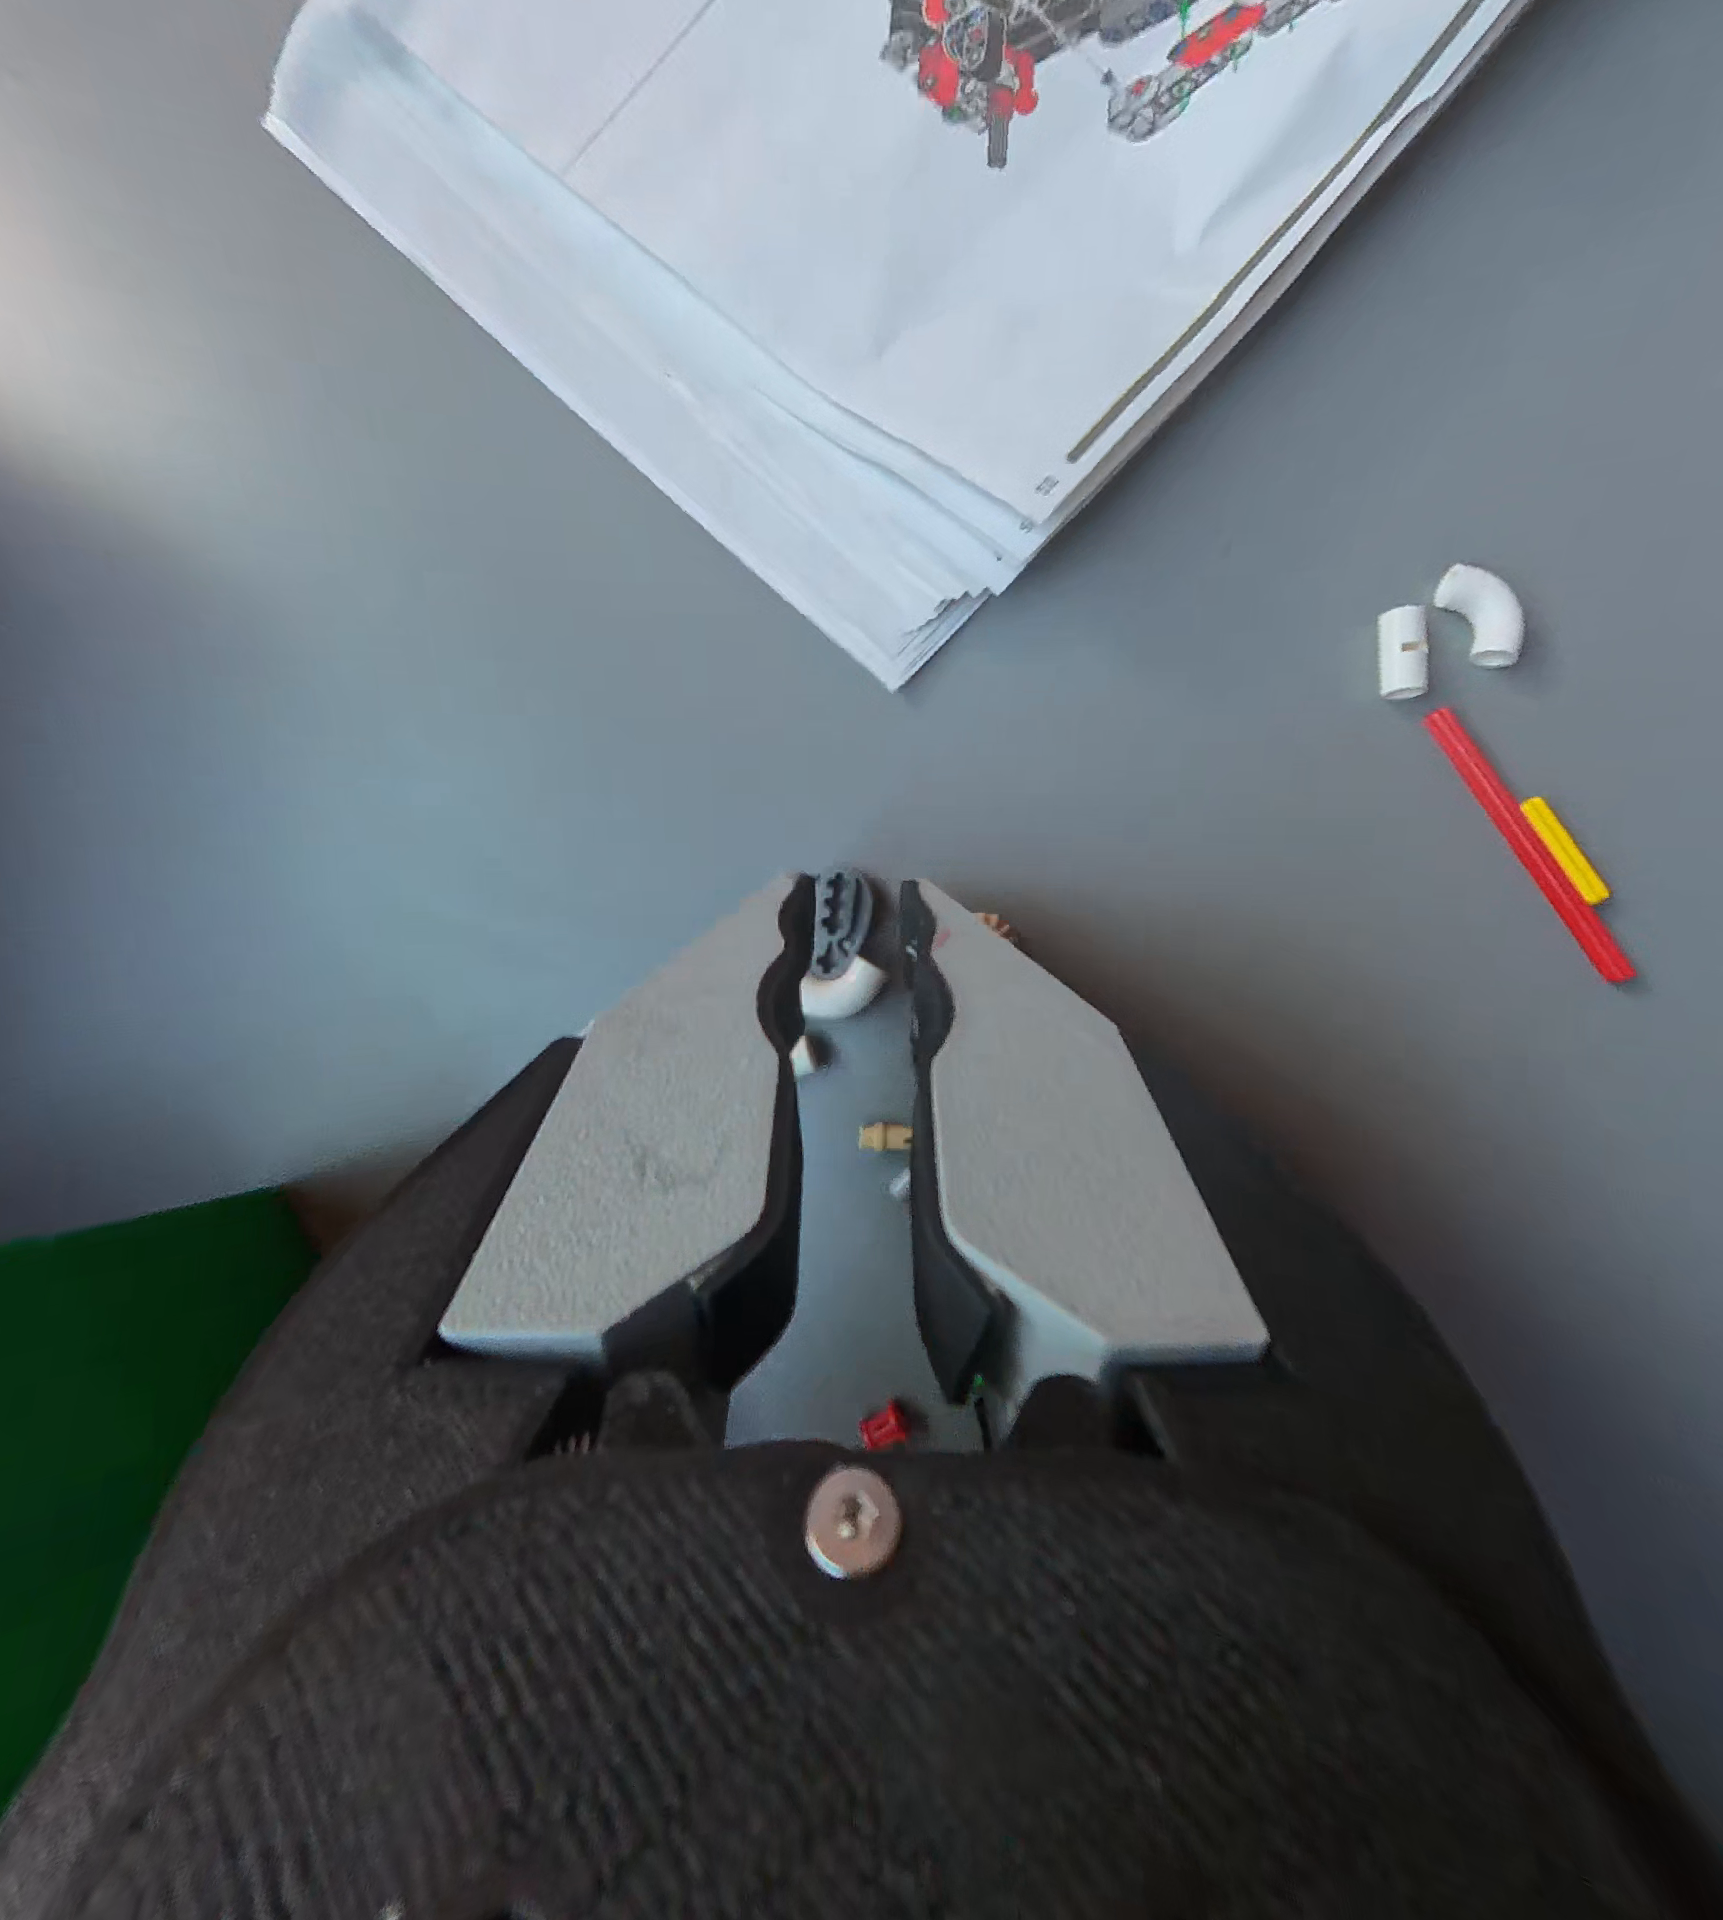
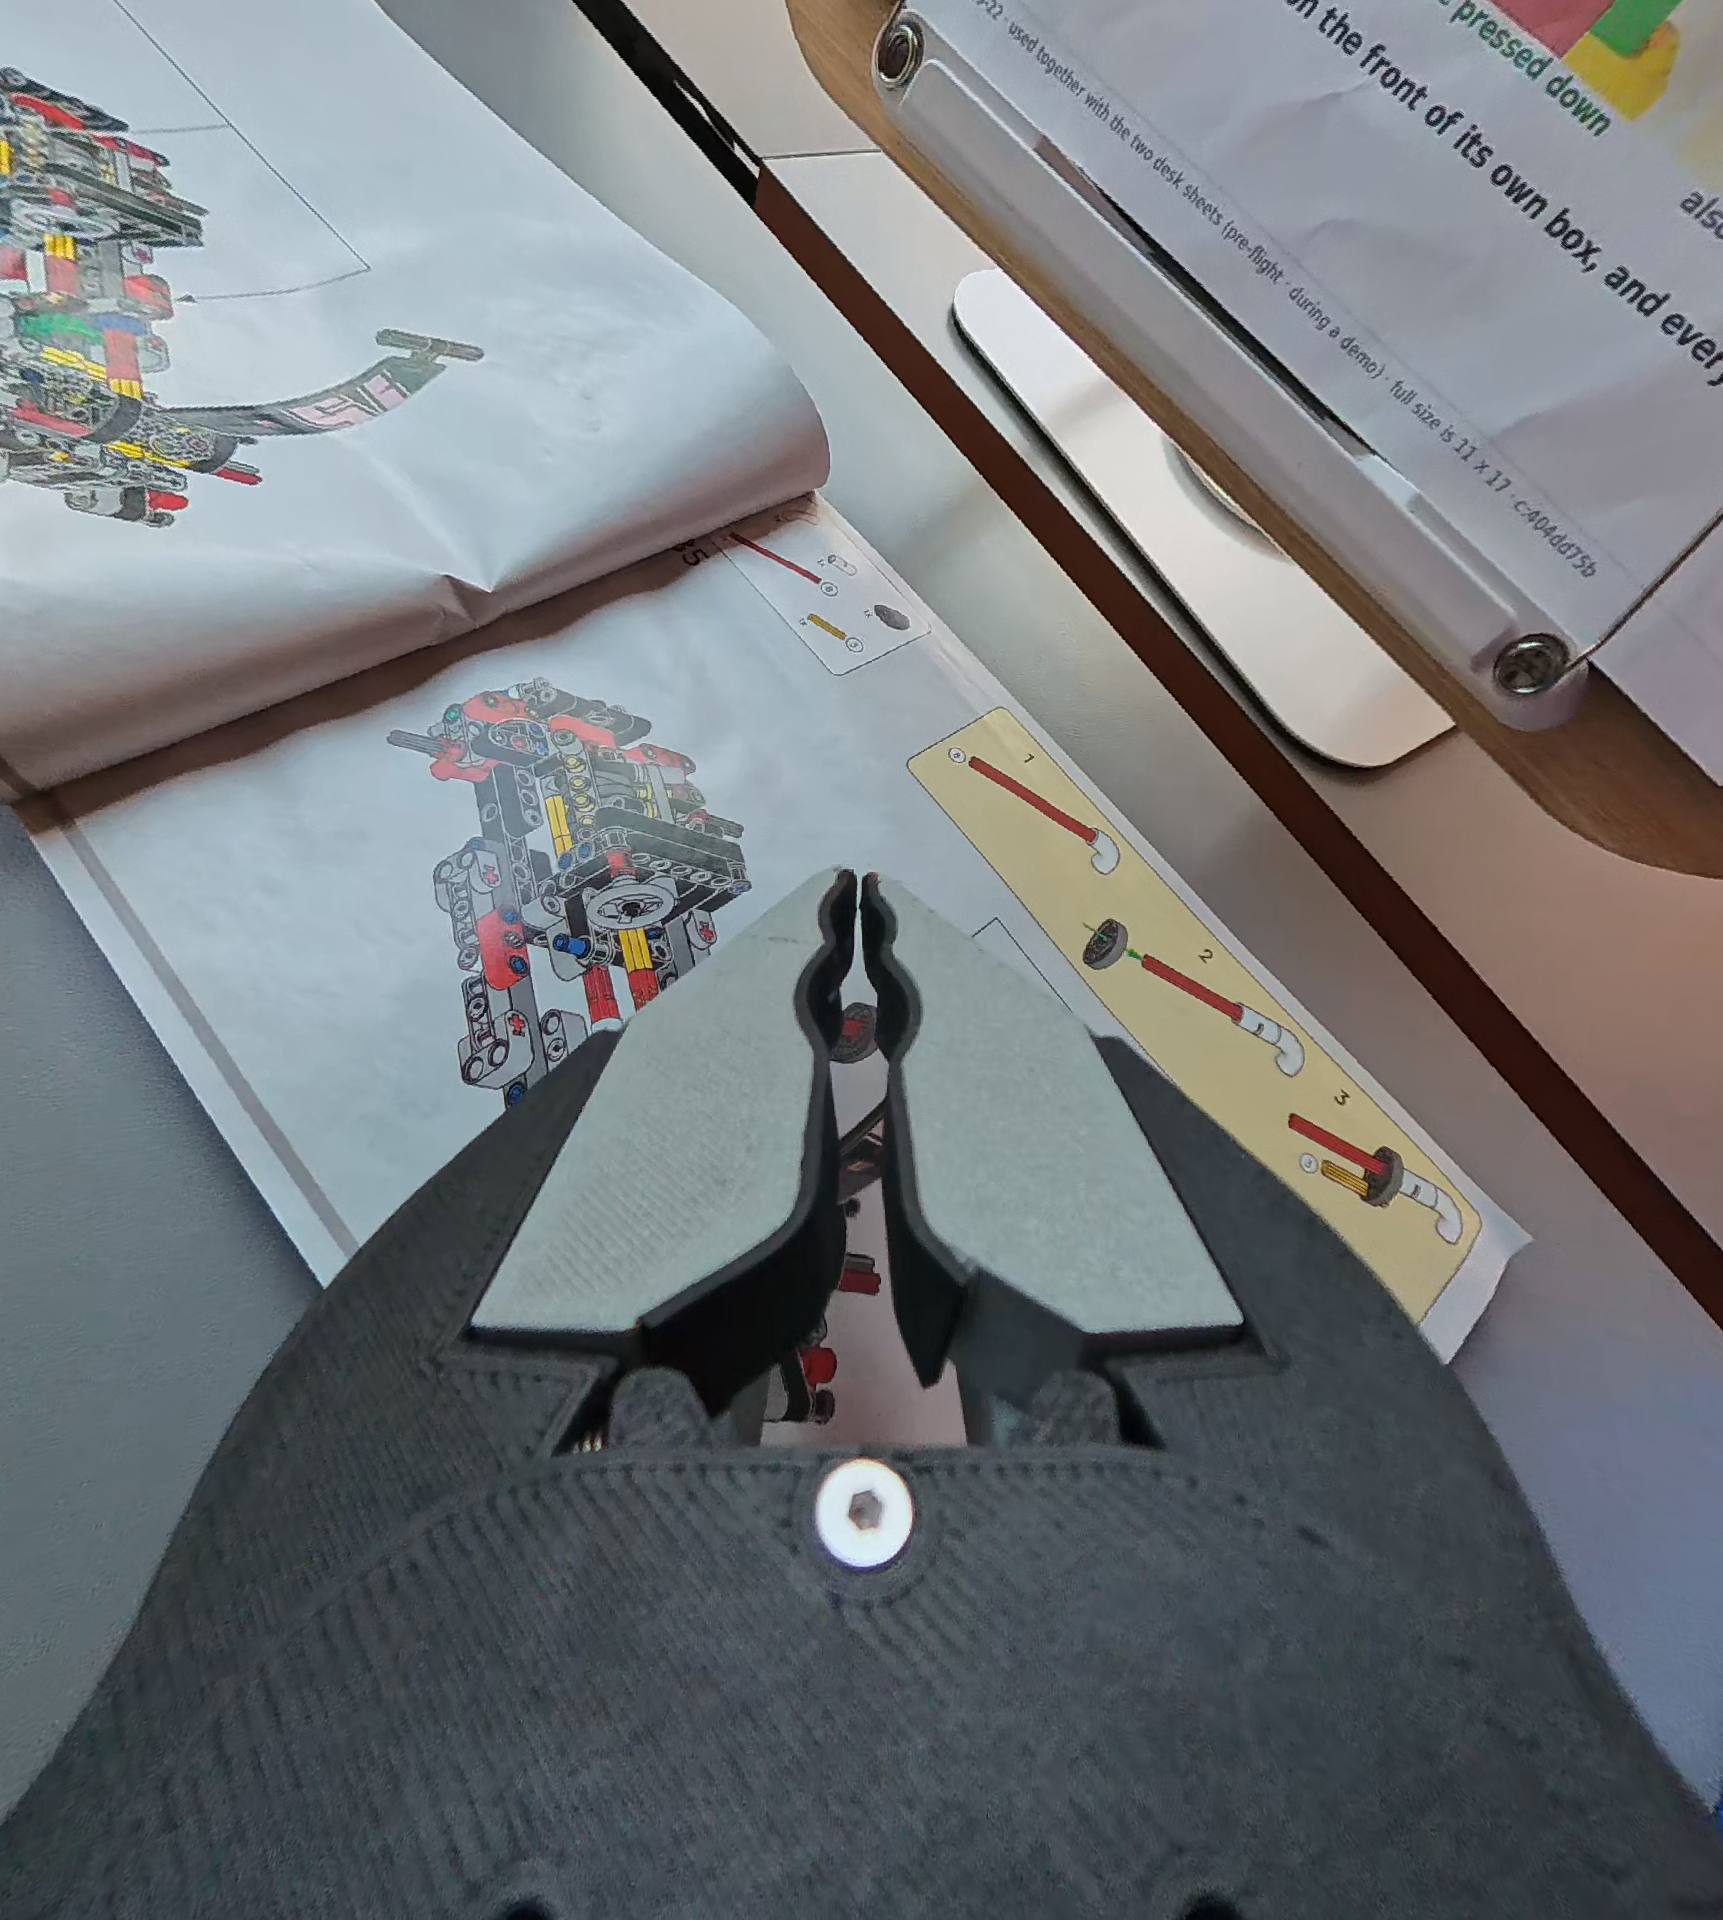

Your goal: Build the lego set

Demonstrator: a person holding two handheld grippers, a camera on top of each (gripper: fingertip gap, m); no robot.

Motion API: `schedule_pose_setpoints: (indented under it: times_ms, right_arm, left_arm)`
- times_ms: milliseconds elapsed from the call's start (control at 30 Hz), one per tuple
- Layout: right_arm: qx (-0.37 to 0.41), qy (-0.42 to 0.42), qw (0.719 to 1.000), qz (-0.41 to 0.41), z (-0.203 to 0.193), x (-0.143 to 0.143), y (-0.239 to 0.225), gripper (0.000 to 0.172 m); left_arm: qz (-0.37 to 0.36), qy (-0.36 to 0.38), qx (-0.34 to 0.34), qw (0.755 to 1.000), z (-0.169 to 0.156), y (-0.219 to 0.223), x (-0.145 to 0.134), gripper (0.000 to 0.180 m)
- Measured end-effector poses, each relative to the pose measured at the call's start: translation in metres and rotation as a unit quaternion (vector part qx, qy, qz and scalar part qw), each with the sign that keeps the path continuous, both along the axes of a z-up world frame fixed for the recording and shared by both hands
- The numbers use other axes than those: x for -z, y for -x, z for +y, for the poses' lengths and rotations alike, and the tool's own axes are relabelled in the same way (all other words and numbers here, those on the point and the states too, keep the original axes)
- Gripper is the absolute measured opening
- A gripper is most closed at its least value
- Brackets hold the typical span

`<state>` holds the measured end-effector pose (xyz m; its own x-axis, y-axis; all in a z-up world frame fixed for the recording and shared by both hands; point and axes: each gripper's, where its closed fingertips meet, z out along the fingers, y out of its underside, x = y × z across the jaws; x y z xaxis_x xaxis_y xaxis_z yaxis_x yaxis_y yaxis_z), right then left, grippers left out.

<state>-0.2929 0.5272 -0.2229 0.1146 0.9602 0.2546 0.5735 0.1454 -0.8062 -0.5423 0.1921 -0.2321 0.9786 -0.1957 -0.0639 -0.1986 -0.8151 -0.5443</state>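
A flat grey tabletop (image 1: 317, 727) lies under both my tools, with an open instruction booklet (image 1: 836, 312) spread across its far side and a strip of green (image 1: 57, 1403) past the near-left edge.

My left gripper (image 1: 857, 914) hangs low over the bare grey. Between its tips stands a small dark grey gear-like disc (image 1: 839, 920), on edge, with a white curved piece (image 1: 841, 987) joined to it just behind. The disc lies against my left-hand pad (image 1: 789, 925); on the other side I see a sliver of daylight before the right-hand pad, so the jaws stand narrow around it, not yet pressing from both sides. The picture is a little smeared here.

Ahead and to the right of those tips lie 4 loose parts: a straight white tube (image 1: 1402, 652), a white elbow (image 1: 1480, 613), a long red axle (image 1: 1527, 847) and a short yellow axle (image 1: 1565, 850) touching it. Both axles run diagonally, far-left to near-right. A tan pin (image 1: 883, 1136) and a red pin (image 1: 883, 1425) show on the table between my fingers, nearer the wrist.

My right gripper (image 2: 858, 883) hovers over the booklet's page (image 2: 317, 935), tips pinched together on nothing. It is well apart from the loose parts, none of which show in its view; the left is the nearer. Beyond it stands a clipboard (image 2: 1252, 343) bearing a printed sheet.
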Motion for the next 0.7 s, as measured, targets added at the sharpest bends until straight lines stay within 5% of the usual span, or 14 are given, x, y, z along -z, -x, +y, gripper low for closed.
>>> schedule_pose_setpoints:
  times_ms: [333, 700]
  right_arm:
    - [-0.001, -0.002, 1.000, -0.001, 0.000, 0.000, 0.000, 0.000]
    - [-0.007, 0.000, 1.000, -0.004, -0.002, 0.001, 0.001, 0.000]
  left_arm:
    - [0.010, 0.061, 0.028, 0.998, 0.000, -0.001, 0.014, 0.011]
    - [-0.009, 0.077, 0.132, 0.988, 0.033, -0.074, 0.015, 0.011]
